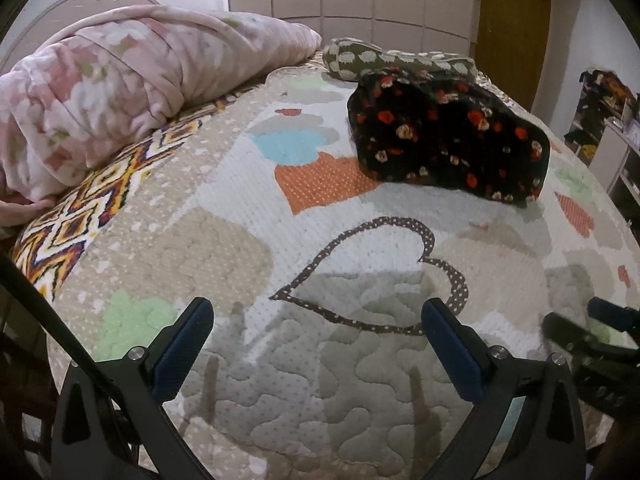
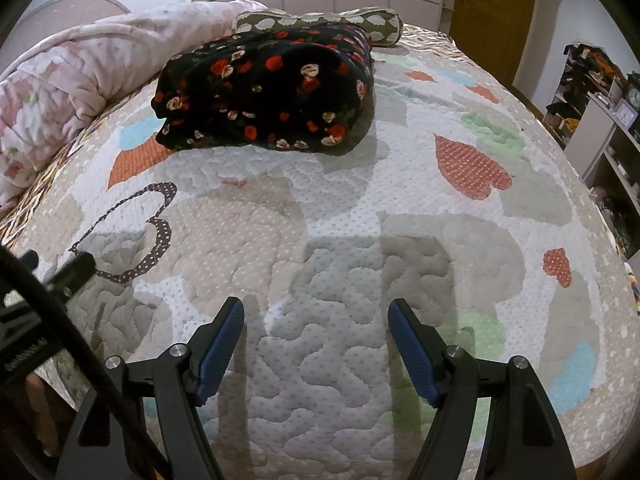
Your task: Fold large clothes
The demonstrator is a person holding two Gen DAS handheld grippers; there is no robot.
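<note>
Left wrist view: we've got our left gripper (image 1: pixel 318 320) and right gripper (image 2: pixel 316 320) both spread wide, holding nothing, over the quilted heart-patterned bedspread (image 2: pixel 344 216). Folded black fleece garment with red flowers (image 1: pixel 448 140) sits mid-bedspread, well beyond both.

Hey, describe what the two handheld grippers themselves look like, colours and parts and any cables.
Both match: the left gripper and right gripper have black angular frames with triangular cutouts, silver round pivot bolts, and two fingers faced with dark blue textured pads. A black cable runs diagonally past the left one's frame. No markings or sleeves show.
</note>
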